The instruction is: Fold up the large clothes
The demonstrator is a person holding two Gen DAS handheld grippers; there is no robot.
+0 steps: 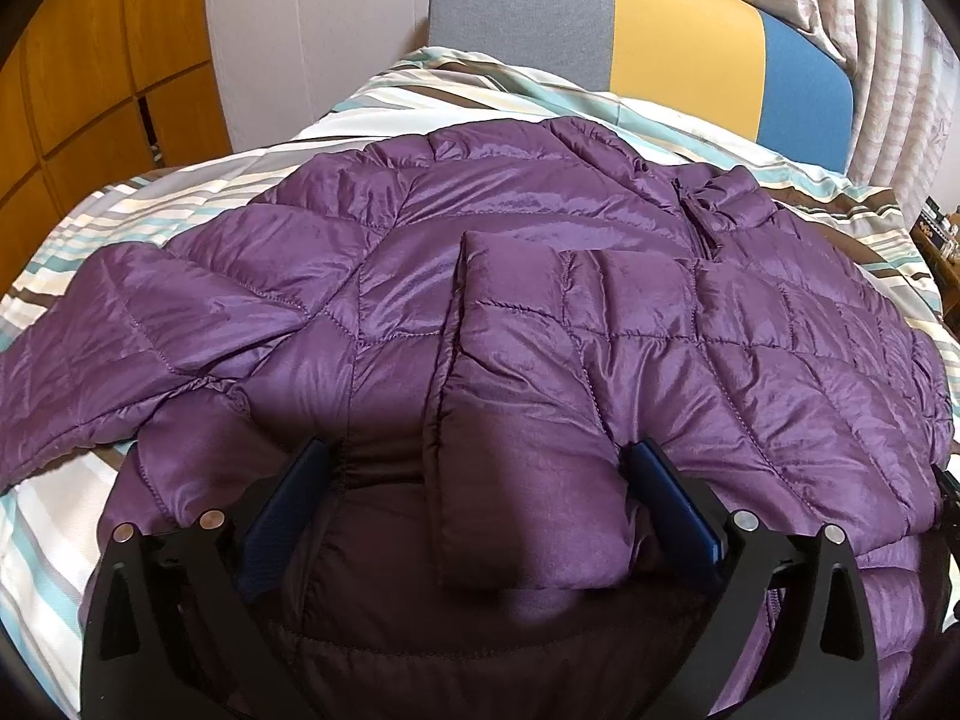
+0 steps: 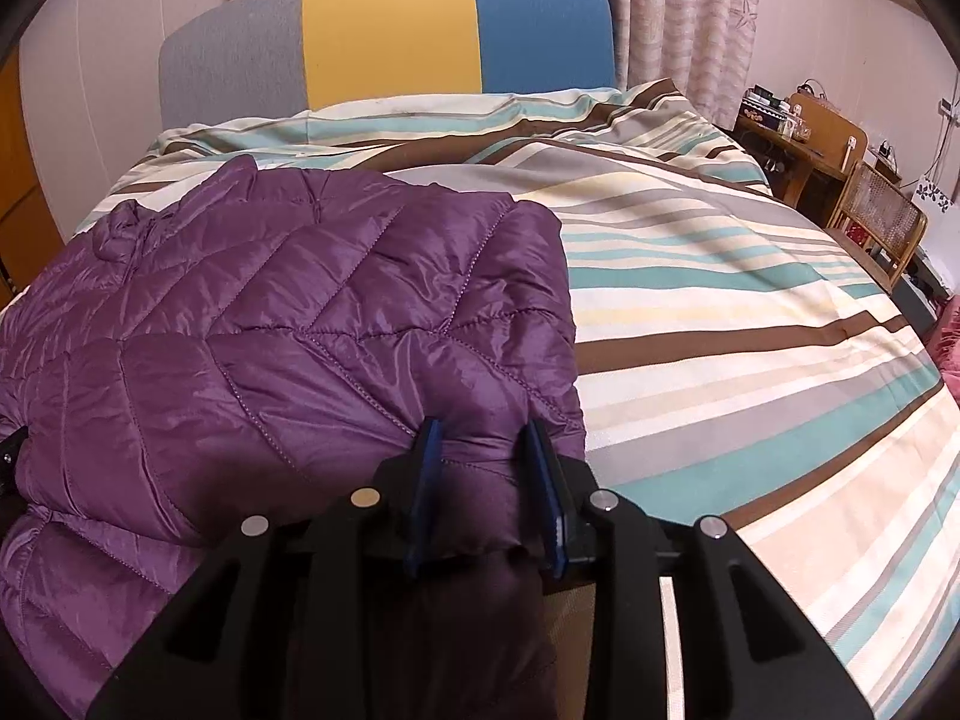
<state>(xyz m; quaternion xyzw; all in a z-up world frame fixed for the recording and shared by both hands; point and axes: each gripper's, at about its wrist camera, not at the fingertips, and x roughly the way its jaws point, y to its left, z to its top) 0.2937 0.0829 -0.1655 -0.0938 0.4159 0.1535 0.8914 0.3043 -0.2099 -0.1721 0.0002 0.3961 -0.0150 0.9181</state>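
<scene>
A purple jacket (image 1: 540,276) lies spread on the striped bed (image 2: 750,300). The left gripper (image 1: 480,480) has its jaws wide open over a folded sleeve (image 1: 528,420), not pressing it. The right gripper (image 2: 486,468) pinches the jacket's edge between its jaws.

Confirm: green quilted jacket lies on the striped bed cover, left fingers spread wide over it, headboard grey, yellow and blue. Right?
Not quite: the jacket is purple, not green, as both wrist views show. The rest holds: it lies on the striped bed cover, the left gripper has its fingers spread wide over the fabric in the left wrist view, and the headboard is grey, yellow and blue.
</scene>
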